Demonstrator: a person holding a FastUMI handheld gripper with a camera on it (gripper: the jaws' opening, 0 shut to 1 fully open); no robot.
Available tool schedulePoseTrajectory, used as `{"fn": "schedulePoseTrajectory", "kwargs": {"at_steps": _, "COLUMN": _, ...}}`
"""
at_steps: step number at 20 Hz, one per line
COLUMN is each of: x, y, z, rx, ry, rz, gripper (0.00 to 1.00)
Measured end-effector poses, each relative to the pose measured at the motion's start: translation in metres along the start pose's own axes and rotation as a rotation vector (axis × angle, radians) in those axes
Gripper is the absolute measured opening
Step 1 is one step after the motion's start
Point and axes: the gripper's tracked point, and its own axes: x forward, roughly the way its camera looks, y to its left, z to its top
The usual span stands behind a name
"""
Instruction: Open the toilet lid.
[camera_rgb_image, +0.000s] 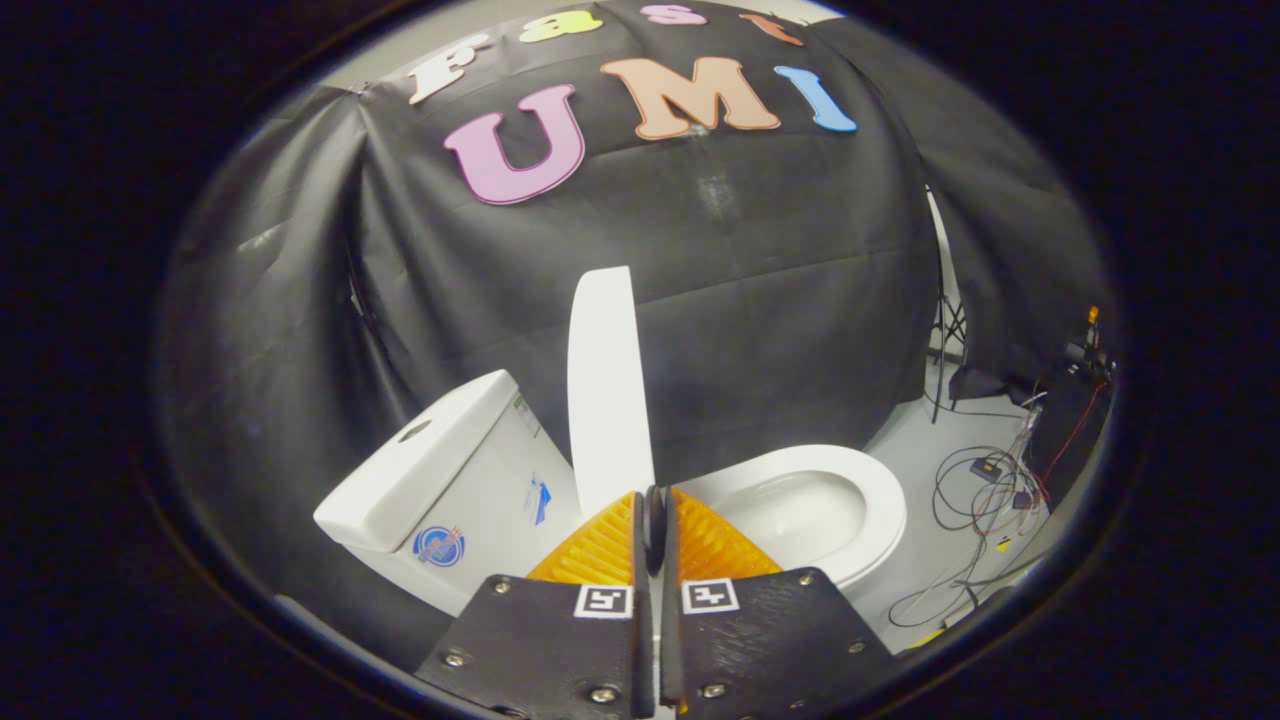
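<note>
My tool (655, 497) has its two fingers drawn in close, almost together, with what looks like the lower edge of the toilet lid (605, 385) running down into the narrow gap between their tips — whether both fingers truly press on it I cannot tell, since the tips hide the contact. The lid stands nearly upright, edge-on to me, rising just ahead of the fingers, with the cistern (440, 480) on one side of it and the open seat (850, 490) and bowl (800, 515) on the other. So I judge the lift is almost done; what remains is to carry the lid past its balance point until it leans back toward the cistern and rests there. To do that well I would push slowly along the arc of the hinge rather than straight ahead, keep the fingers low on the lid so it does not twist, and ease off only once it settles — letting go short of balance risks it falling back onto the seat. There are stickers on the cistern: a round blue one (440, 546) low on its side, a smaller blue mark (538, 498) nearer the lid, and a small greenish one near the top edge, but their writing is too small to read. Cables (985, 490) lie on the floor (925, 545) beyond the bowl.
</note>
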Motion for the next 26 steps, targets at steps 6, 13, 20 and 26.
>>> {"fn": "schedulePoseTrajectory", "kwargs": {"at_steps": 6, "x": 0.001, "y": 0.028, "z": -0.006, "rx": 0.003, "ry": -0.05, "rz": 0.054, "gripper": 0.06}}
{"fn": "schedulePoseTrajectory", "kwargs": {"at_steps": 13, "x": 0.001, "y": 0.047, "z": -0.01, "rx": -0.029, "ry": -0.094, "rz": 0.078, "gripper": 0.09}}
{"fn": "schedulePoseTrajectory", "kwargs": {"at_steps": 20, "x": 0.002, "y": 0.069, "z": -0.016, "rx": -0.109, "ry": -0.083, "rz": 0.095, "gripper": 0.09}}
{"fn": "schedulePoseTrajectory", "kwargs": {"at_steps": 26, "x": 0.004, "y": 0.088, "z": -0.021, "rx": -0.11, "ry": -0.078, "rz": 0.116, "gripper": 0.09}}
